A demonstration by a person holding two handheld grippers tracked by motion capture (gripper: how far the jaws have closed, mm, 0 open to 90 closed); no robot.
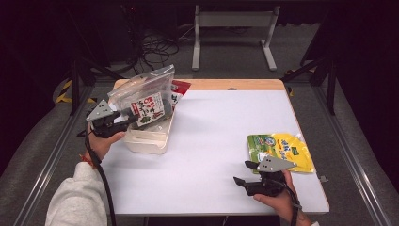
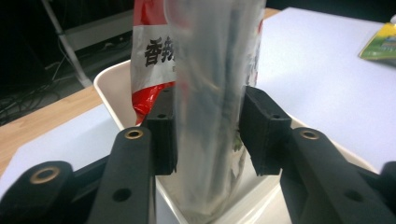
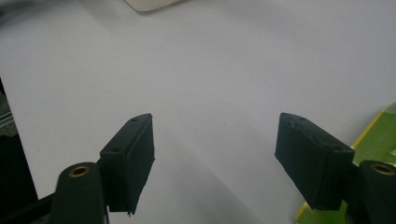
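Note:
A clear zip bag (image 1: 143, 96) with a dark printed packet inside stands upright in a white bin (image 1: 146, 139) at the table's left. My left gripper (image 1: 133, 118) reaches in from the left. In the left gripper view the clear bag (image 2: 210, 93) runs between the two pads, and both pads touch its sides. A red and white packet (image 2: 149, 56) stands behind it in the bin (image 2: 105, 88). My right gripper (image 1: 244, 172) hovers low near the front right, and its jaws (image 3: 215, 158) stand open over bare table. A yellow and green pouch (image 1: 282, 150) lies flat just right of it.
The white tabletop (image 1: 216, 127) spreads between the bin and the pouch. A wooden strip (image 1: 235, 84) edges the far side. The pouch's green edge (image 3: 373, 140) lies beside the right jaw. A metal frame and cables stand on the floor beyond.

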